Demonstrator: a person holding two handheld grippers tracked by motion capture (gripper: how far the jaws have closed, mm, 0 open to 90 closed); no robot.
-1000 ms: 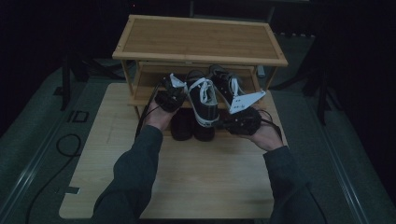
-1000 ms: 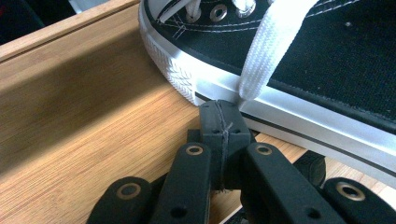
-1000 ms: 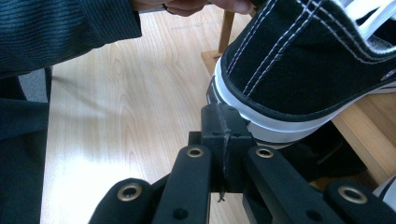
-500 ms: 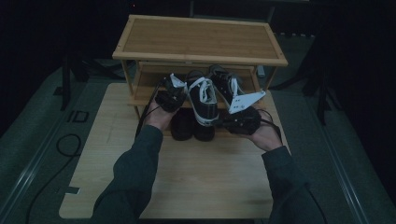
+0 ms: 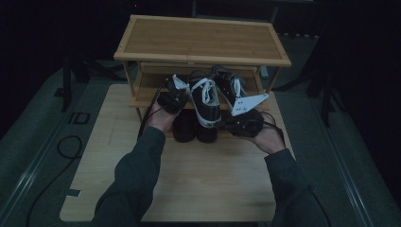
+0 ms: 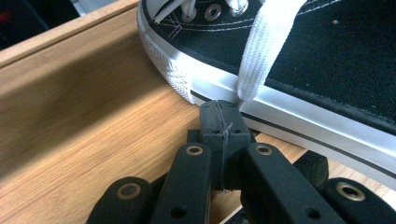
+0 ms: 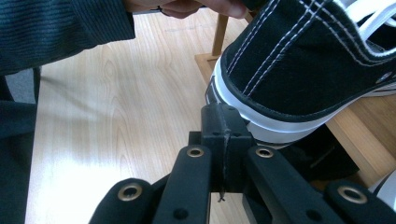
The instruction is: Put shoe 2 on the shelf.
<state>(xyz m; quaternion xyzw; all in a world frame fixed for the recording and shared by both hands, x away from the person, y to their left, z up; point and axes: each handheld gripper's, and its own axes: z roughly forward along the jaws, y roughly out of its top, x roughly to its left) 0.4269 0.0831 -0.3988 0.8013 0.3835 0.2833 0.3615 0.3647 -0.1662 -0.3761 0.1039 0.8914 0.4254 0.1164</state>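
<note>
the pale wooden tabletop [image 5: 198, 184] carries a light bamboo two-tier shoe rack [image 5: 201, 40] at its far side, its broad top shelf bare. a person's dark-sleeved forearms come in from the near edge, one on each side.

on the rack's lower shelf [image 6: 93, 107] lies a black canvas sneaker with white laces and a white rubber sole [image 5: 205, 101], its heel end jutting out past the shelf's front edge towards the person. a second black canvas sneaker [image 5: 229, 82] lies just beside it on the shelf, further to the right. under the jutting heel, on the tabletop, stand two dark shoes [image 5: 194, 130], too dim to describe further.

the left gripper [image 5: 172, 97] sits against the left flank of the jutting sneaker; in the left gripper view its black jaws are pressed together with nothing between them, the tips [image 6: 219, 116] just touching the white sole band below a hanging lace [image 6: 261, 51].

the right gripper [image 5: 243, 124], with a grey three-cornered plate on top, is at the sneaker's heel; its jaws are likewise pressed together on nothing, the tips [image 7: 222, 119] against the white sole at the heel [image 7: 299, 60].
</note>
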